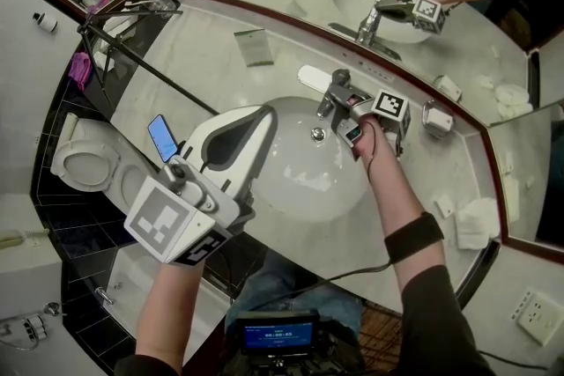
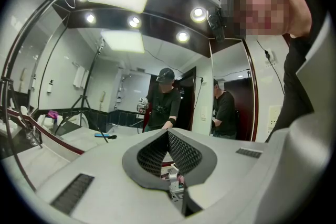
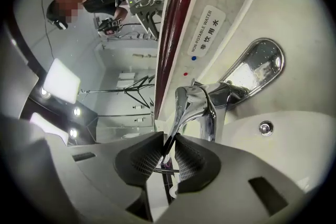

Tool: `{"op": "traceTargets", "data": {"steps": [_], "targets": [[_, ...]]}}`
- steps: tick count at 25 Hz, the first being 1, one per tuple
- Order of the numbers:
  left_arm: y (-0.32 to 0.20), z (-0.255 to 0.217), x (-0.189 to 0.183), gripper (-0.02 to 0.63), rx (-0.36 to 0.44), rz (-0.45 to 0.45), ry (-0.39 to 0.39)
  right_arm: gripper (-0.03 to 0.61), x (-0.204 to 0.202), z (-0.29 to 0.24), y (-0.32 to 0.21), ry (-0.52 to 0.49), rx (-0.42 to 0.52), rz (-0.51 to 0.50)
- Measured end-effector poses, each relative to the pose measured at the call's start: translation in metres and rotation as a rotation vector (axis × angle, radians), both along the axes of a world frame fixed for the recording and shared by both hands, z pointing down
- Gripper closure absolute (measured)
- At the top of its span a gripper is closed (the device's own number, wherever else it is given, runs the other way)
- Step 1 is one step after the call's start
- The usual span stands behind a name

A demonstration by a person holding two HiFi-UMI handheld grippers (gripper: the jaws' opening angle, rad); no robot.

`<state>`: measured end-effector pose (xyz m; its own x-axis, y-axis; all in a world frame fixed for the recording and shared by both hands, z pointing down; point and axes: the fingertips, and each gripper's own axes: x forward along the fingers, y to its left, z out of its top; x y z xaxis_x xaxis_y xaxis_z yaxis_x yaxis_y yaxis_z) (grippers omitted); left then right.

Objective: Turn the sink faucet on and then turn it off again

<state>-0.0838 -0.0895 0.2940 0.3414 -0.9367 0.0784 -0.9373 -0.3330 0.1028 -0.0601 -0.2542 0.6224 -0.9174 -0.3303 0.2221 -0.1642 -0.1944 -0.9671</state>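
Note:
The chrome faucet point(image 1: 338, 91) stands at the back rim of the white sink point(image 1: 304, 185). My right gripper point(image 1: 351, 108) reaches it from the right. In the right gripper view the faucet point(image 3: 212, 99) rises just ahead, its spout point(image 3: 256, 66) pointing up and right. The thin lever handle point(image 3: 180, 113) runs down between my right gripper's point(image 3: 169, 152) pads, which press on it from both sides. My left gripper point(image 1: 257, 121) hovers over the sink's left side. In the left gripper view its jaws point(image 2: 168, 138) are shut with nothing between them.
A blue phone point(image 1: 162, 136) lies on the counter left of the sink, with a toilet point(image 1: 84, 158) beyond it. A white folded cloth point(image 1: 476, 221) sits on the right counter and a small card point(image 1: 255, 47) at the back. Tripod legs point(image 1: 145, 68) cross the left counter. The mirror runs behind the faucet.

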Motion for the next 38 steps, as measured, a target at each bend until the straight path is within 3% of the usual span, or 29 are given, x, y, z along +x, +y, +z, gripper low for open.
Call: {"op": "traceTargets", "data": {"steps": [3, 9, 18, 24, 29, 35, 38], "targets": [[0.003, -0.004, 0.001, 0.614, -0.006, 0.000, 0.024, 0.482, 0.001, -0.008, -0.009, -0.013, -0.023, 0.031], [0.010, -0.005, -0.009, 0.614, 0.009, -0.013, -0.006, 0.463, 0.003, -0.015, -0.021, 0.000, -0.052, 0.037], [0.018, -0.012, -0.002, 0.614, -0.001, -0.012, 0.027, 0.461, 0.003, -0.014, -0.023, -0.012, -0.071, 0.058], [0.024, -0.010, -0.003, 0.614, 0.004, -0.022, -0.002, 0.459, 0.006, -0.011, -0.021, 0.017, -0.085, 0.057], [0.032, -0.021, 0.003, 0.614, 0.009, -0.020, 0.016, 0.463, 0.016, -0.015, -0.011, 0.078, -0.019, 0.021], [0.045, -0.024, 0.002, 0.614, 0.032, -0.026, -0.008, 0.560, 0.033, -0.041, 0.003, 0.115, 0.084, -0.030], [0.050, -0.029, 0.009, 0.614, 0.039, -0.017, -0.003, 0.578, 0.047, -0.054, 0.008, 0.117, 0.134, -0.035]]}}
